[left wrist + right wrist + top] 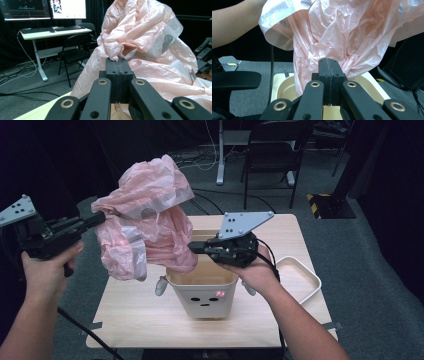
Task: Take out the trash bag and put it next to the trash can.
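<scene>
Plainly the work in hand is lining a bin, and everything is held to suit that. Largest is the table [150, 312], a pale wooden top; the small cream bin [204, 292] with a face printed on it stands near its front edge, about midway along, mouth up and free to take a liner; a white tray [309, 280] sits at the right edge, hanging partly over it, out of the way of both arms.

Above the bin hangs the pink plastic bag [145, 220], crumpled and billowing, lifted clear over the table's left half so that its folds can fall open instead of dragging on the wood; its lower part droops just behind the bin's rim.

The left gripper [97, 219] is held out beyond the table's left edge and pinches the bag's upper edge, jaws pressed together on the film [117, 58]; the right gripper [195, 247] hovers over the bin's mouth and is likewise clamped on a gathered fold [328, 60]. Two separate pinches, I judge, let the person pull the bag's mouth apart before lowering it in.
</scene>
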{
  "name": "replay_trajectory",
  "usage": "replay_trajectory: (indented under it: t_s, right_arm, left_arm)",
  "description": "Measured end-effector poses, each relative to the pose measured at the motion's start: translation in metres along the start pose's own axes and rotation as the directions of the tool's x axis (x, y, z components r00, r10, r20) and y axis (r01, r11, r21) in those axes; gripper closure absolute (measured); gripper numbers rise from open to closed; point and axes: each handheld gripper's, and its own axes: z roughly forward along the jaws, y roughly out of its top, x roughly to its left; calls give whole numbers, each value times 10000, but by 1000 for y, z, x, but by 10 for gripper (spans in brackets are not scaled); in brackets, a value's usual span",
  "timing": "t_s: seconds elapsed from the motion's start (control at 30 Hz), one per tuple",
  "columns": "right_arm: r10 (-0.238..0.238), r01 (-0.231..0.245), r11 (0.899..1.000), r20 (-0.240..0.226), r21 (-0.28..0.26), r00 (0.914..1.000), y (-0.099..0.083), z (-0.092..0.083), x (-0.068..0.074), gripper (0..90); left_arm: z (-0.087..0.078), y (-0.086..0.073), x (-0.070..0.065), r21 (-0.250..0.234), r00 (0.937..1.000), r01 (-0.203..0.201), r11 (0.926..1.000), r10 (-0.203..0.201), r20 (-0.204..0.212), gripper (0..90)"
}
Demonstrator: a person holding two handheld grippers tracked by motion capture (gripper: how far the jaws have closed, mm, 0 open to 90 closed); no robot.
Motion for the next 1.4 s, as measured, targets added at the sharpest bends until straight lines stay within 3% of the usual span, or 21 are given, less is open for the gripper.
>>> replay_trajectory:
  t_s: [0.37,0.63,0.97,1.23,1.4]
  right_arm:
    - [-308,303,9994,-260,-175,9992,20,17,4,900]
    - [-334,323,9992,-496,-219,9982,26,28,5,900]
    - [-471,450,9984,-648,-341,9968,35,38,8,900]
    - [-441,438,9990,-812,-55,9957,36,49,7,900]
    - [-358,410,9981,-1085,459,9934,32,59,8,900]
  left_arm:
    - [-13,3,3,-149,9997,-22,9999,18,-230,897]
    - [-21,3,6,-83,9994,-17,10000,14,-332,896]
    - [-34,10,8,-394,9984,-46,9992,24,-559,897]
    - [-40,10,10,-364,9977,-31,9993,7,-677,897]
    - [-41,6,14,-304,9974,62,9995,-84,-723,896]
